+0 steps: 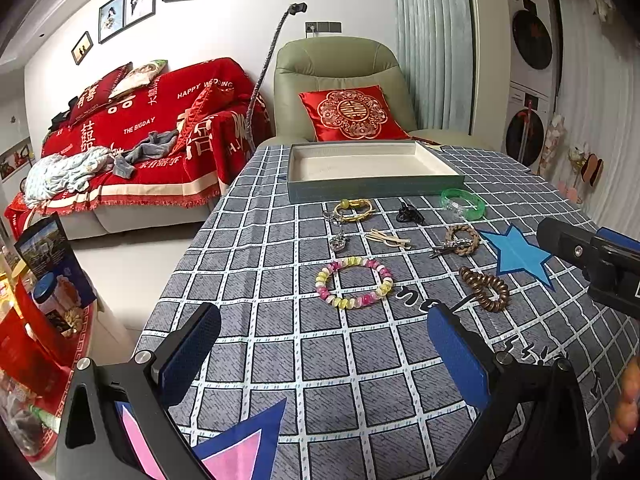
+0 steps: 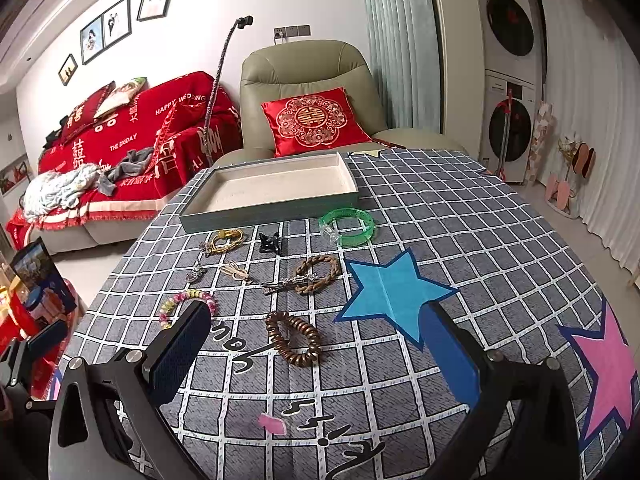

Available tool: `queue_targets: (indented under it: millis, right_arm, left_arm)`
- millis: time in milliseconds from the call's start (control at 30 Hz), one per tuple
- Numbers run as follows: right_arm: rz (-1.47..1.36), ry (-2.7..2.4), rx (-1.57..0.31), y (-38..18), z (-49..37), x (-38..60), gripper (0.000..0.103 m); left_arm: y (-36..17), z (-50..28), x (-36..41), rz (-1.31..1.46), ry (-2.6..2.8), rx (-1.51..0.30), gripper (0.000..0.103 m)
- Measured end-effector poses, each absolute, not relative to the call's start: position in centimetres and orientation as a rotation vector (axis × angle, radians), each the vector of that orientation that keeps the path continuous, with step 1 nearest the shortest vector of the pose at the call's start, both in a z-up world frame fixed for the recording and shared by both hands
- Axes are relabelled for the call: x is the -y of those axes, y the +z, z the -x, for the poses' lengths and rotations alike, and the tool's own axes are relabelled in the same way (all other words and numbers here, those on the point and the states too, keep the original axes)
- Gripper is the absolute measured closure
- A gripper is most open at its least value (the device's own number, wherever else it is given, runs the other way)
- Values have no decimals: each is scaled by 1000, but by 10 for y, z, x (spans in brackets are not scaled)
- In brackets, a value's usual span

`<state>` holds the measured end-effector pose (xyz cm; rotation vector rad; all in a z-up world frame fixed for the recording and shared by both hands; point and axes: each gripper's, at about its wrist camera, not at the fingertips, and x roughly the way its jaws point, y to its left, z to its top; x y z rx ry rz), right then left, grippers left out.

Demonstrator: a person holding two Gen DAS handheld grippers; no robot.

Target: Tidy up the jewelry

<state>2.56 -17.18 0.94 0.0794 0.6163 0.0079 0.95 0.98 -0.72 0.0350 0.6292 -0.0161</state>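
Tray (image 1: 374, 190), shallow, grey-green outside, cream lining, at the far end of the table (image 1: 280, 360); nothing in it. Its long side runs across the table, parallel to the far edge.

Jewelry all on the checked tablecloth, none in the tray:
- Gold bangle (image 1: 353, 210) with a yellow bead, just in front of the tray, lying flat.
- Black claw clip (image 1: 409, 213) to its right.
- Green bangle (image 1: 463, 203) near the tray's right front corner, flat.
- Gold hairpin (image 1: 387, 239), long axis running left to right, slightly angled toward the near right.
- Braided tan bracelet (image 1: 463, 239), with a silver hair clip (image 1: 450, 247) lying across its near-left edge, touching.
- Pink-and-yellow beaded bracelet (image 1: 354, 283), flat, nearest the left gripper.
- Brown spiral hair tie (image 2: 295, 338), elongated, long axis from far left to near right.

Left gripper (image 1: 328, 348): fingers spread wide, holding nothing, above the cloth.
Right gripper (image 2: 316, 354): fingers wide apart, nothing between them, the spiral tie just ahead.
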Motion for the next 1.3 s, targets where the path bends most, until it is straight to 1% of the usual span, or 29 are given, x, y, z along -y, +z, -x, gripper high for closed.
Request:
queue_targets:
  millis: [1300]
  right_arm:
    - [-87, 8, -618, 13, -22, 173, 0]
  left_arm:
    - [-6, -7, -8, -37, -16, -634, 0]
